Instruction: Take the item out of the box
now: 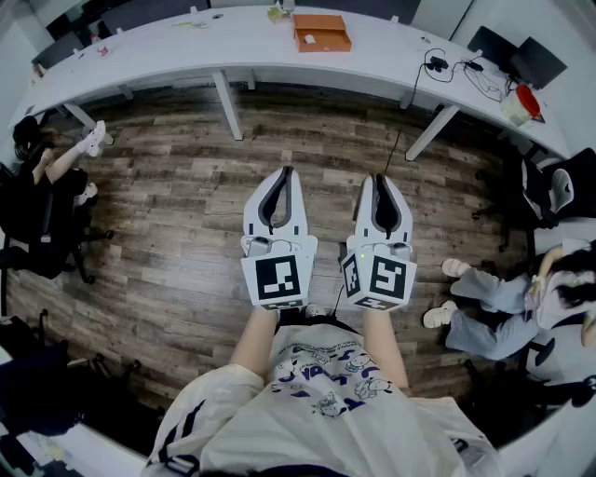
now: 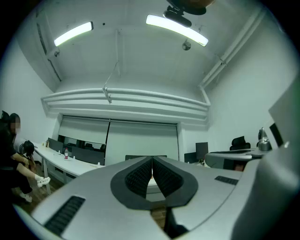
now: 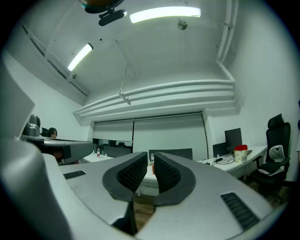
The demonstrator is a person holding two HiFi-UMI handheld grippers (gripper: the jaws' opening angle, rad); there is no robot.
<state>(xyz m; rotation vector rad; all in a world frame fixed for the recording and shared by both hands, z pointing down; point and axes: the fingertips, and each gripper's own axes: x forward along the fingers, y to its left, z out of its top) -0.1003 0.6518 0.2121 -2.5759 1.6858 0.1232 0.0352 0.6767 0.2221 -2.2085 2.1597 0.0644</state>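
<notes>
We hold the left gripper [image 1: 282, 173] and the right gripper [image 1: 380, 177] side by side above the wood floor [image 1: 177, 233], both with jaws closed on nothing, while the orange box [image 1: 321, 33] sits at twelve o'clock on the white table [image 1: 233, 47], well apart from them.

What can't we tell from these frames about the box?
- Head view: the orange box on the white table is too small to show its contents or whether it is open.
- Head view: the yellowish item beside it is cut by the top edge.
- Gripper views: left claw and right claw block most of the box.
</notes>
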